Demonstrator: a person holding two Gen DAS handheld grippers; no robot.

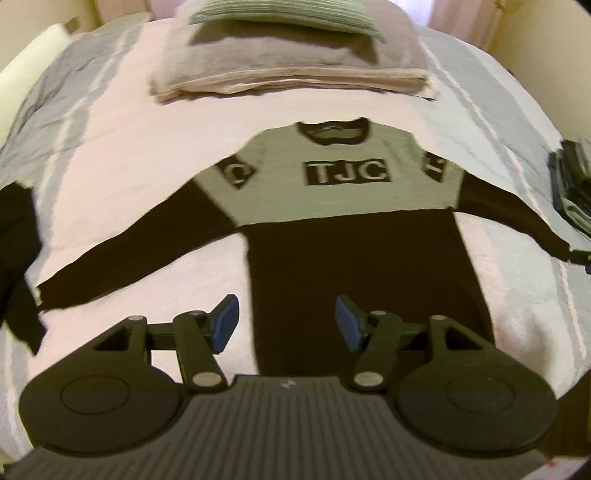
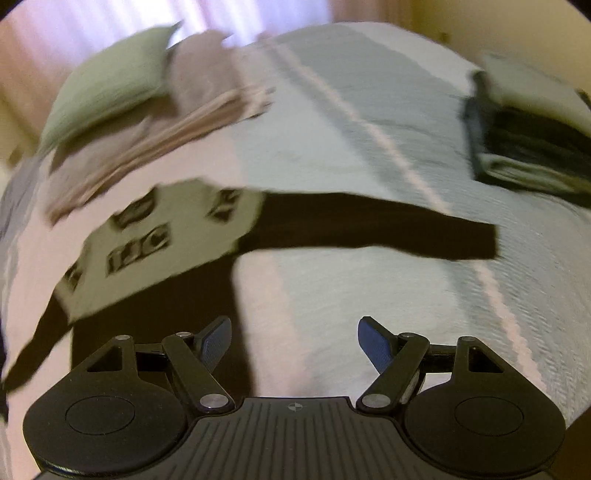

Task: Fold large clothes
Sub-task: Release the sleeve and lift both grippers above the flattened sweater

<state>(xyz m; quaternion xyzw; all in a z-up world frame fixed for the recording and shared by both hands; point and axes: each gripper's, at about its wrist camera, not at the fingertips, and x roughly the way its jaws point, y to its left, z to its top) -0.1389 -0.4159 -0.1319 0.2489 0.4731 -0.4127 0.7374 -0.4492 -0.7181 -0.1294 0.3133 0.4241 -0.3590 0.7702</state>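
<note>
A long-sleeved sweater (image 1: 347,206) lies flat, front up, on the bed, grey at the chest with "TJC" lettering, black on the body and on both spread sleeves. My left gripper (image 1: 286,325) hovers open above its lower hem with nothing between the blue pads. In the right wrist view the same sweater (image 2: 155,236) lies to the left, its right sleeve (image 2: 388,225) stretched out across the cover. My right gripper (image 2: 293,341) is open and empty above the bedspread, just right of the sweater's body.
The bedspread (image 1: 122,155) is pale pink and grey-blue striped. A folded brownish blanket (image 1: 291,62) with a green pillow (image 1: 284,14) sits at the head. A stack of folded clothes (image 2: 528,136) lies at the right edge. A dark garment (image 1: 18,258) lies at the left.
</note>
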